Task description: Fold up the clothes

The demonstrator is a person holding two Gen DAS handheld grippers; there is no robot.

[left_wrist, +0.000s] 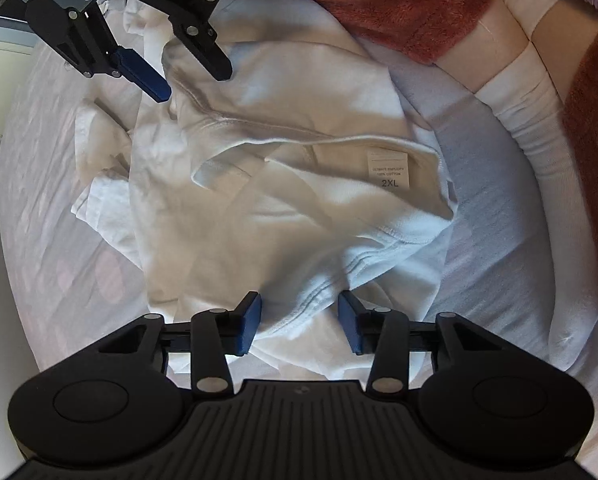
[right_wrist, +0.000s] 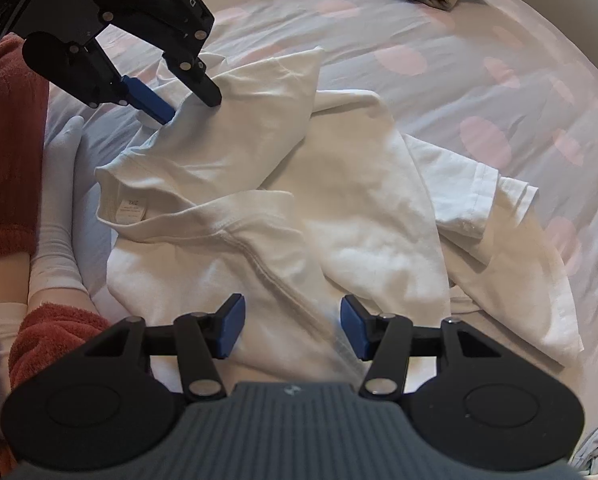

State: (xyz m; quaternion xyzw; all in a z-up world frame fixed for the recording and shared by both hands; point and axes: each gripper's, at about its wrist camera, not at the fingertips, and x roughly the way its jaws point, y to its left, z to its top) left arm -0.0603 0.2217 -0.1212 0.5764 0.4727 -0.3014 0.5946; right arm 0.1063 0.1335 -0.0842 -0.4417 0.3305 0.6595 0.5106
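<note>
White T-shirt [right_wrist: 283, 208] lies crumpled on the dotted bed sheet [right_wrist: 439, 40], neck label [left_wrist: 389, 170] showing. Left gripper [left_wrist: 299, 322] has jaws wide apart over the shirt's hem; right gripper [right_wrist: 292, 326] likewise spread, gripping nothing.

Black left claw [left_wrist: 299, 322], blue pads [left_wrist: 247, 326], silver screws, ribbed housing, white sock [right_wrist: 55, 236], rust fleece sleeve [right_wrist: 55, 326]
</note>
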